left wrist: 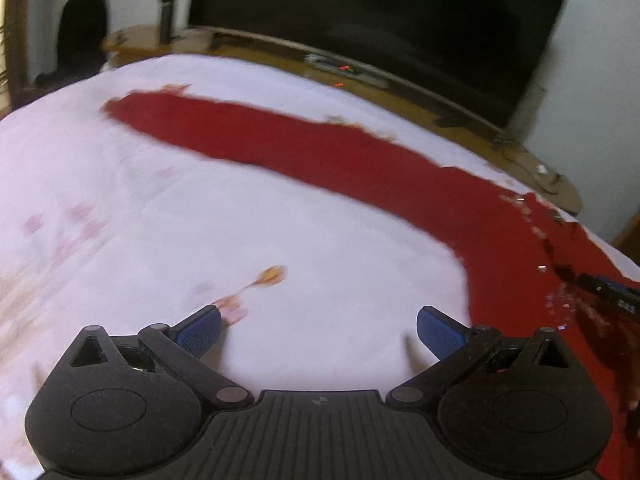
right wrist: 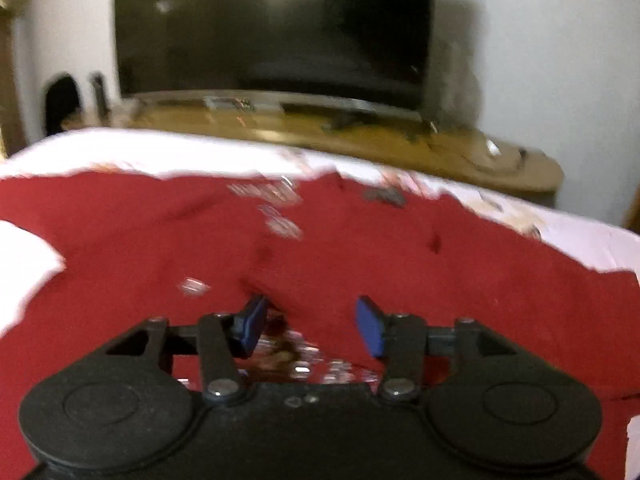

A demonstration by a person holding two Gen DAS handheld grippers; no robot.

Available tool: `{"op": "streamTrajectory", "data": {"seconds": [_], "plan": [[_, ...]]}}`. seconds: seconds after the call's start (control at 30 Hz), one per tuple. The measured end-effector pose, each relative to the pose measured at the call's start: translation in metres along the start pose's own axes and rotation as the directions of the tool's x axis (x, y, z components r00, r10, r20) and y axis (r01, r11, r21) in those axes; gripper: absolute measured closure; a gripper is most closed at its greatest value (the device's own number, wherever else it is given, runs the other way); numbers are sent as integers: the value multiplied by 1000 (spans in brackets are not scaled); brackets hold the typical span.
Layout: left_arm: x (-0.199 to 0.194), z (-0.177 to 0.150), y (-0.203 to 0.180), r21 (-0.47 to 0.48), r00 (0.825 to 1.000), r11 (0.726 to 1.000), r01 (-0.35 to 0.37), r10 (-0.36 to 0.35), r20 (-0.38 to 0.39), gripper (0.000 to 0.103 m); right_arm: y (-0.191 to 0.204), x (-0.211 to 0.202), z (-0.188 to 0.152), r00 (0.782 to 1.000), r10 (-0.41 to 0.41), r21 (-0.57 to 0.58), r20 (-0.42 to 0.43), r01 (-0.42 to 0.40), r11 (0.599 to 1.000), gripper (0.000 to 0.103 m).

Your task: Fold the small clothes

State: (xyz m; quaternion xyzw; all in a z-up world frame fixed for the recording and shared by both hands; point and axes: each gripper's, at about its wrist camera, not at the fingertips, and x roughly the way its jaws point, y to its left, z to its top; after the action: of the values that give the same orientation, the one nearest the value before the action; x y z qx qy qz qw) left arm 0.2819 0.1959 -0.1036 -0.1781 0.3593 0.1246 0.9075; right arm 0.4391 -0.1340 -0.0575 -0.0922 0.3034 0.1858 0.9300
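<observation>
A red garment (left wrist: 304, 148) with shiny sequin trim lies spread on a white floral bedsheet (left wrist: 168, 208). One long red part stretches to the far left in the left wrist view. My left gripper (left wrist: 320, 332) is open and empty above bare sheet, left of the garment's body. My right gripper (right wrist: 312, 326) is open, low over the red garment (right wrist: 400, 248), with a fold of cloth and sequins between its blue pads (right wrist: 370, 332). The right gripper's finger tip (left wrist: 608, 290) shows at the right edge of the left wrist view, on the cloth.
A large dark TV (right wrist: 276, 28) stands on a wooden cabinet (right wrist: 360, 140) just behind the bed's far edge. A dark object (left wrist: 82, 32) and a slim upright item (left wrist: 168, 12) stand at the back left.
</observation>
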Motion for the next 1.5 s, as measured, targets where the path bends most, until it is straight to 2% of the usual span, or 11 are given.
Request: {"op": "streamTrajectory", "data": {"seconds": [0.1,0.23,0.37,0.47,0.63,0.67,0.7,1.07,1.23,1.4,1.5], "plan": [[12,15,-38,32,989,989,147,-148,7,1,-4,-36,-8,998,-15,20,61,14,1000,56],[48,34,-115,66,941,939,338,-336,-47,54,-32,-69,-20,992,-97,86,80,90,992,57],[97,39,-183,13,882,889,458,-452,-136,55,-76,-94,-33,982,-180,182,56,167,969,57],[135,36,-220,-31,865,888,459,-454,-213,55,-104,-110,-43,974,-220,220,48,204,954,56],[159,37,-253,-36,886,908,417,-415,-207,56,-141,-131,-68,964,-264,284,20,247,926,56],[161,39,-258,-23,892,913,407,-403,-205,64,-148,-134,-73,963,-269,303,13,252,919,56],[160,40,-263,7,903,922,387,-377,-206,101,-154,-136,-77,962,-273,320,6,256,912,56],[93,83,-228,124,930,925,360,-366,23,100,-185,-137,-97,960,-279,382,7,255,888,56],[121,78,-189,92,959,955,283,-279,-49,100,-186,-112,-94,971,-238,407,-10,222,886,56],[131,67,-182,97,964,960,263,-257,-70,100,-202,-70,-89,978,-199,486,-56,201,850,63],[137,59,-183,123,968,962,246,-235,-91,100,-205,-70,-81,977,-214,522,-14,190,832,68]]}}
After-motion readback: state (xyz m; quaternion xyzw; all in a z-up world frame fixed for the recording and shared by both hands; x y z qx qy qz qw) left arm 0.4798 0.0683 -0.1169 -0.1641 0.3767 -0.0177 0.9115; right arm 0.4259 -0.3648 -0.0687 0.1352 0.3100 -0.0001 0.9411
